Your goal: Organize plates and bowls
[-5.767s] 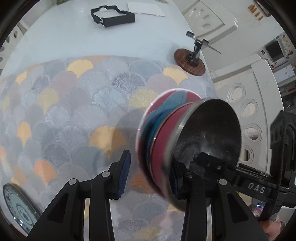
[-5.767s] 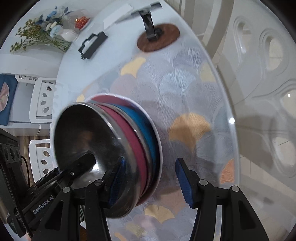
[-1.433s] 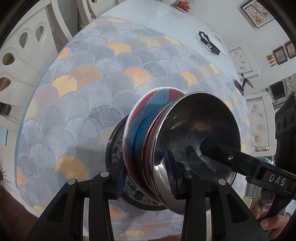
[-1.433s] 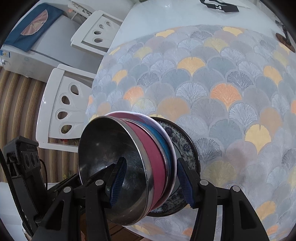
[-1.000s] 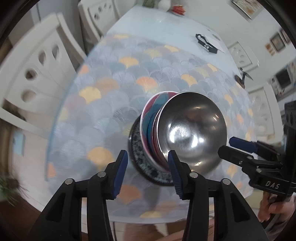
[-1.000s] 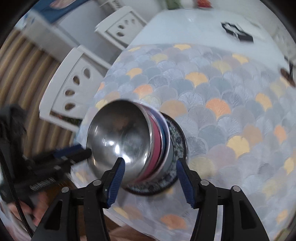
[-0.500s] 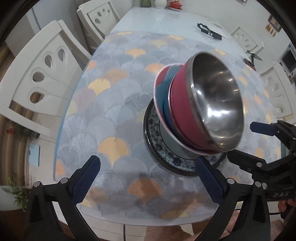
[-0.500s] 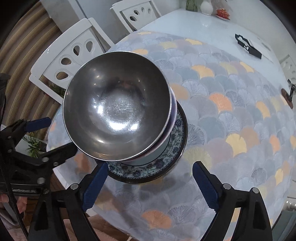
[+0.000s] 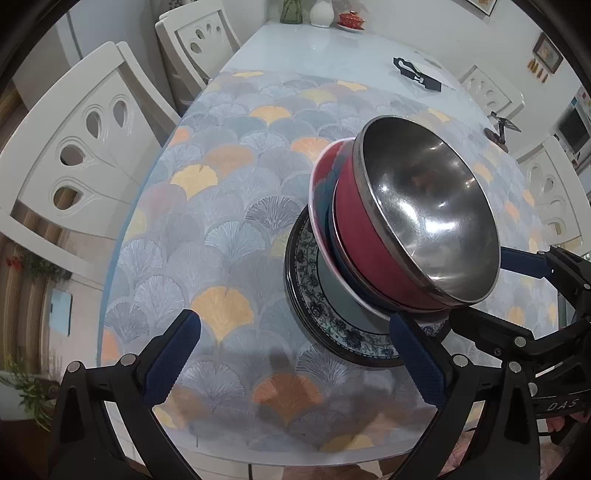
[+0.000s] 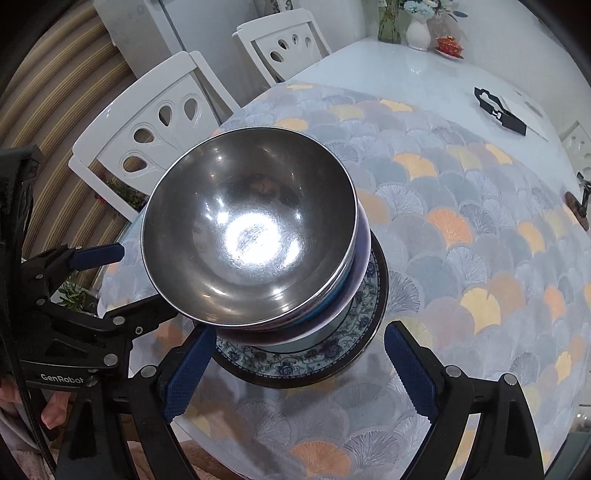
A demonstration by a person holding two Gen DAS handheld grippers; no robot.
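Note:
A stack stands near the table's near edge: a steel bowl (image 9: 424, 218) (image 10: 251, 229) on top of a red bowl (image 9: 373, 243), a blue one and a white-rimmed plate (image 9: 321, 206), all on a dark blue-patterned plate (image 9: 332, 332) (image 10: 332, 354). My left gripper (image 9: 295, 362) is open and empty, just short of the stack on its left. My right gripper (image 10: 295, 358) is open and empty, its fingers either side of the patterned plate's near rim, apart from it. Each gripper shows in the other's view, the right one (image 9: 524, 295) and the left one (image 10: 92, 280).
The table has a fan-patterned cloth (image 9: 229, 206). White chairs (image 9: 88, 140) (image 10: 162, 122) stand along the left side, more on the right (image 9: 550, 192). A black strap (image 9: 413, 74), a vase (image 9: 321, 14) and a small stand on a wooden disc (image 9: 498, 129) lie far off.
The held stack of bowls was carried over and set on the patterned plate. Both grippers opened, let go and drew back toward the table's near edge.

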